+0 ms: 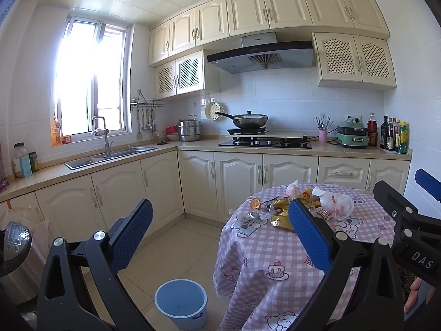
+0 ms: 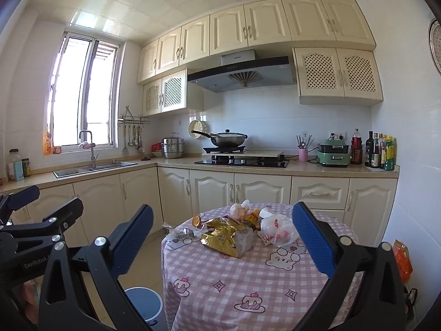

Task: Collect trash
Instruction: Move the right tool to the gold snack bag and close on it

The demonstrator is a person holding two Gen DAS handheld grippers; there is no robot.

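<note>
1. Left tool (image 1: 220, 231): jaws spread wide, empty, held in the air over the floor and the worktop's left edge.
2. Right tool (image 2: 223, 234): jaws spread wide, empty, held above the worktop's near side.
3. Worktop (image 2: 248, 284): round, under a pink checked cloth with cartoon prints.
4. Trash (image 2: 234, 229): a loose pile on the far half of the worktop.
5. Gold wrapper (image 2: 220, 237): crumpled, at the front of the pile.
6. White bag (image 2: 278, 229): just right of the gold wrapper.
7. Clear wrapper (image 2: 182, 233): near the worktop's left edge.
8. Orange peel (image 2: 196, 220): behind the clear wrapper.
9. Bucket (image 1: 180, 303): blue, on the floor left of the worktop, apart from the trash.
</note>
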